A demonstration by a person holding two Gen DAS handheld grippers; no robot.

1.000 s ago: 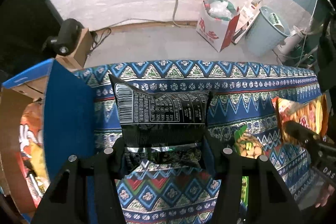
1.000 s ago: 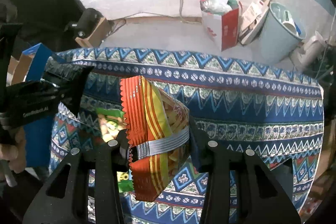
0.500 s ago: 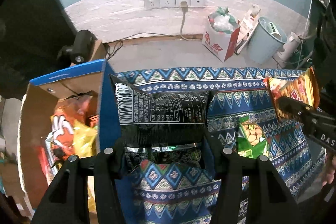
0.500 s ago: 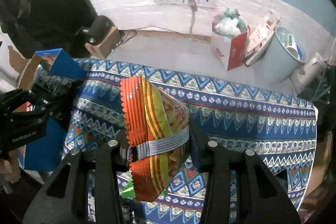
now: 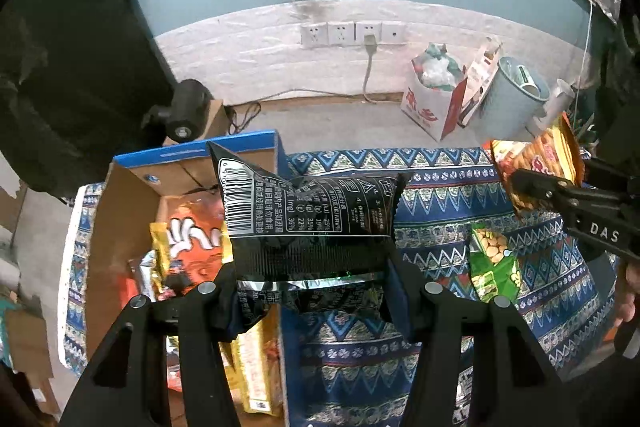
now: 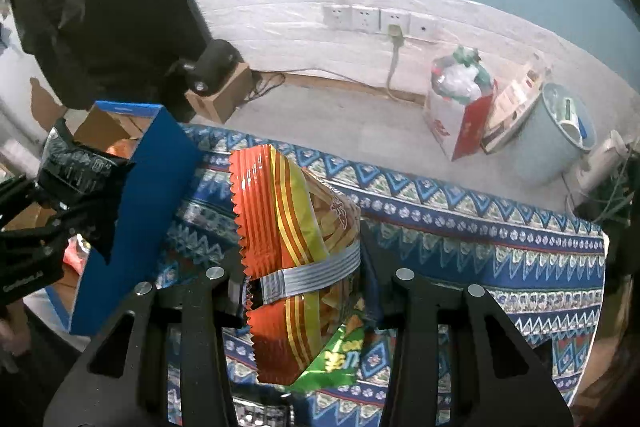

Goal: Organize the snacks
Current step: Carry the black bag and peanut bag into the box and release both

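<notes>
The left gripper (image 5: 312,275) was clenched on the black snack bag (image 5: 308,215), which hung over the right wall of the cardboard box (image 5: 132,187), long axis across the jaws. The box opening lay just to the left of this bag, so the left hand was nearer. The right gripper (image 6: 304,279) was grasping the orange snack bag (image 6: 288,227), further right of the box, above a green packet (image 5: 494,267) on the patterned cloth (image 5: 440,163).

A table is wearing a blue patterned cloth (image 5: 440,179). A green snack bag (image 5: 492,263) is lying flat on the cloth toward 3 o'clock in the left wrist view. An open cardboard box (image 5: 132,211) with blue outer walls is sitting at the table's 9 o'clock end, with snack packets lying inside it.
</notes>
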